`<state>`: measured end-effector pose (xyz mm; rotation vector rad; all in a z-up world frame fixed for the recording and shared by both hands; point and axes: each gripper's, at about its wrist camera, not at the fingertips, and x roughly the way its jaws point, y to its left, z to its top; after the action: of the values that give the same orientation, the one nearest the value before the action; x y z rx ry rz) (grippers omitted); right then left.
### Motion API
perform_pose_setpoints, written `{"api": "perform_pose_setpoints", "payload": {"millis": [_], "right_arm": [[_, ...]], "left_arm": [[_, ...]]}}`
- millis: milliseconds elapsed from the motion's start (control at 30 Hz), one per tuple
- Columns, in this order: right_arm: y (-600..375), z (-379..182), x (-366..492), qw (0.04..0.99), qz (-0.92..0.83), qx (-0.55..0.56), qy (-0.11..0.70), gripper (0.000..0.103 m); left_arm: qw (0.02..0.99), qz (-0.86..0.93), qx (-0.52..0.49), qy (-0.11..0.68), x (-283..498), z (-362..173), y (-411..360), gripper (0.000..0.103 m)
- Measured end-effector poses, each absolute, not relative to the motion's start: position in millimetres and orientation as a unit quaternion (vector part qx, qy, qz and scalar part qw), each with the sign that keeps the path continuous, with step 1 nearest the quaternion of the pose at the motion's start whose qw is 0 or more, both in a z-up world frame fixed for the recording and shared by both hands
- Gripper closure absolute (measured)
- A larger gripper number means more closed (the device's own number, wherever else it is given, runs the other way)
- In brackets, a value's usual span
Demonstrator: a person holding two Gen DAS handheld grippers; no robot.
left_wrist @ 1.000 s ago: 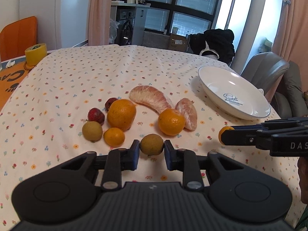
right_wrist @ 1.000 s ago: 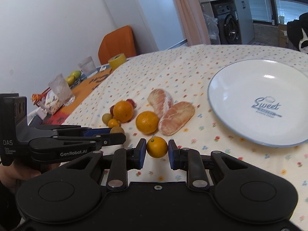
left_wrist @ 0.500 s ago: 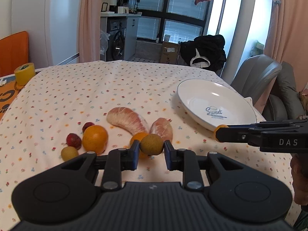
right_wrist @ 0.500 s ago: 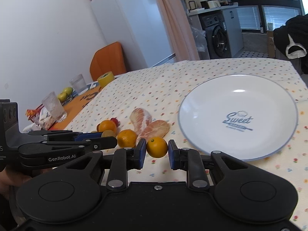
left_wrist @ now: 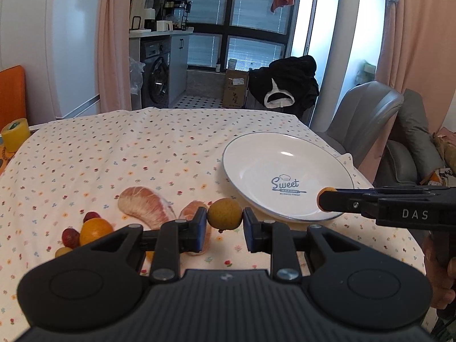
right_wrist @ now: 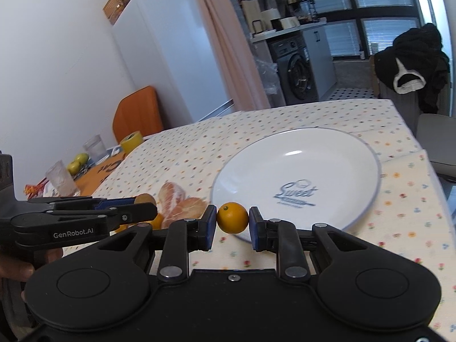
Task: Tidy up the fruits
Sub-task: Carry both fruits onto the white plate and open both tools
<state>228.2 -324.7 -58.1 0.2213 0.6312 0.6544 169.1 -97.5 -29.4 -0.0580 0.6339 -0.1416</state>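
My left gripper (left_wrist: 224,219) is shut on a small brown-yellow round fruit (left_wrist: 224,214), held above the tablecloth just left of the white plate (left_wrist: 256,148). My right gripper (right_wrist: 232,218) is shut on a small orange (right_wrist: 232,217), over the plate's (right_wrist: 356,154) near rim. From the left wrist view the right gripper's tip and its orange (left_wrist: 325,191) hang over the plate's right edge. Two peeled pomelo segments (left_wrist: 145,203), a bigger orange (left_wrist: 95,228), red fruits (left_wrist: 70,237) and a small green-yellow fruit (left_wrist: 62,251) lie on the cloth at the left.
A floral cloth covers the table (left_wrist: 142,142). At its far left are a yellow tape roll (right_wrist: 131,142), glasses (right_wrist: 61,178) and an orange chair (right_wrist: 136,112). A grey chair (left_wrist: 367,116) stands beyond the right edge. A hand (left_wrist: 439,268) grips the right tool.
Both grippers have lifted with their fruits and moved toward the plate; the plate now sits closer and the fruit pile has dropped to the lower left.
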Motion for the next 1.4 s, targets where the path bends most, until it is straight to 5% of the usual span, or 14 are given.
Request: {"api": "perform_pose_setpoints", "payload": {"millis": [1133,1233,1400], "right_arm": [[-335.8,-82.7,255.4,0.918,0.232,0.106,0.302,0.074],[-336.7,-80.9,254.4,0.919,0.232,0.107,0.301,0.066],[-336.0,-74.5,249.0,0.919,0.244,0.116,0.288,0.036]], "left_arm": [[0.934,-0.093,-0.037,0.342,232.2,-49.5,-147.2,0.077],[0.937,-0.090,-0.035,0.337,229.1,-45.8,-146.3,0.076],[0.938,-0.084,-0.040,0.335,223.2,-38.9,-134.8,0.072]]}}
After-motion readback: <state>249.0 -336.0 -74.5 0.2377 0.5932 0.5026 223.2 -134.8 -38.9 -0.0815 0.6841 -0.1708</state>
